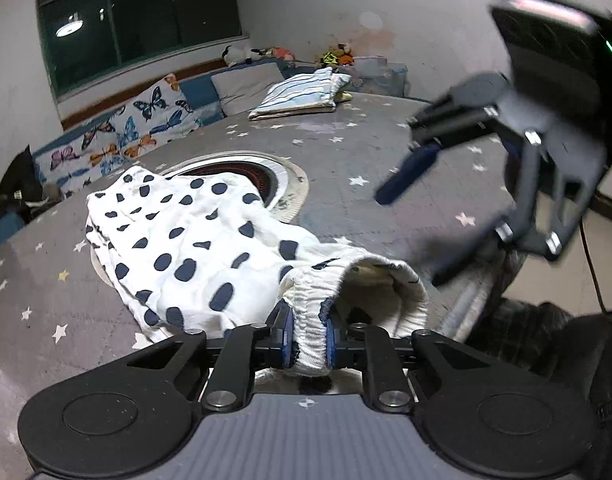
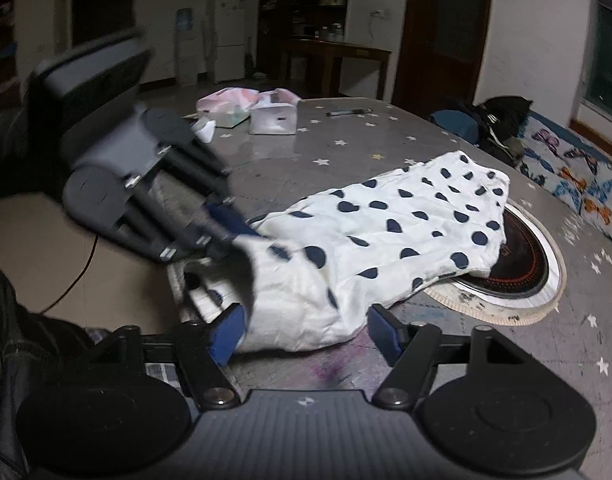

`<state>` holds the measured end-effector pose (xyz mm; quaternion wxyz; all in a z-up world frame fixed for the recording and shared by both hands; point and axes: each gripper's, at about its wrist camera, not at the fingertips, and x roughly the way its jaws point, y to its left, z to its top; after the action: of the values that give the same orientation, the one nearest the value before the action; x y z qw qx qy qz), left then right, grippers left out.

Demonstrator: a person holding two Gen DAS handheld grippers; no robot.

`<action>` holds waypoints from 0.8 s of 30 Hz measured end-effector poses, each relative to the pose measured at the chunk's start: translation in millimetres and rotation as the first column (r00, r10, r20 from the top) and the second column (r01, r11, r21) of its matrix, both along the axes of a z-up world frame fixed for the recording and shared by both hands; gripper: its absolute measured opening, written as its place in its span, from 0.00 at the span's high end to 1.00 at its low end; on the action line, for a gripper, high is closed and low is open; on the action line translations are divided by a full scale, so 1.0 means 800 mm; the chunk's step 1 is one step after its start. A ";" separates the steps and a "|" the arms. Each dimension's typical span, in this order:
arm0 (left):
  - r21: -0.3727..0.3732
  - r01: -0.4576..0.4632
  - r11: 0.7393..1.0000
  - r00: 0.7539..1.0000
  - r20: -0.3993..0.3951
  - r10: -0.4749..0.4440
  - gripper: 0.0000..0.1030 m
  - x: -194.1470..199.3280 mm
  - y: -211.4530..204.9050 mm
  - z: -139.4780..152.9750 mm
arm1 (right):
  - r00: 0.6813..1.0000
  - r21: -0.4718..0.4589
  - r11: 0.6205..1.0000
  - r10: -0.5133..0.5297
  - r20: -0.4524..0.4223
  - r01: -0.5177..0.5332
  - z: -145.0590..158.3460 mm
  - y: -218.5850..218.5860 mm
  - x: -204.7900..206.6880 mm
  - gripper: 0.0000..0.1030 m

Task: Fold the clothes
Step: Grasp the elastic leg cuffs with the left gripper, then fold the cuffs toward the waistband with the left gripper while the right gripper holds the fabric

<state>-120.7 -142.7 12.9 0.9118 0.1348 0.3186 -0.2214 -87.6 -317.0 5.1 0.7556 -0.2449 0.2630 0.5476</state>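
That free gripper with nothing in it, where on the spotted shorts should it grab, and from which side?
Probably the elastic waistband. The left gripper already pinches one end of the polka-dot shorts' gathered waistband. The right gripper is open, with the near edge of the shorts lying between its fingers. Coming in low from the near table edge, it could pinch the waistband's other end.

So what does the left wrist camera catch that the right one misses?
Only the left view shows the left tongs clamped on the elastic waistband, a folded striped garment and a window. Only the right view shows the right tongs open around the garment's near edge, pink-lidded boxes and a fridge. Both show the polka-dot shorts draped over the round cooktop on the star-patterned table.
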 end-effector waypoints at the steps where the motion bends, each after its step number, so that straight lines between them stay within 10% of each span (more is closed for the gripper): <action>1: -0.006 -0.002 1.000 1.000 -0.003 0.002 0.85 0.002 0.002 0.001 | 1.000 -0.016 1.000 0.011 0.011 -0.010 -0.003 0.002 -0.002 0.28; 16: 0.003 0.056 0.998 0.998 -0.037 -0.056 0.80 -0.016 0.012 0.006 | 0.943 -0.114 0.978 0.201 0.265 -0.177 -0.041 0.033 -0.034 0.22; 24: 0.011 0.043 0.999 0.999 -0.026 -0.042 0.77 -0.044 0.033 0.016 | 0.922 -0.090 0.963 0.271 0.278 -0.256 -0.041 0.038 -0.043 0.37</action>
<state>-155.5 -115.9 25.3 0.9020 0.1438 0.3285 -0.2406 -121.8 -286.2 -27.3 0.6986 -0.3745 0.1293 0.5958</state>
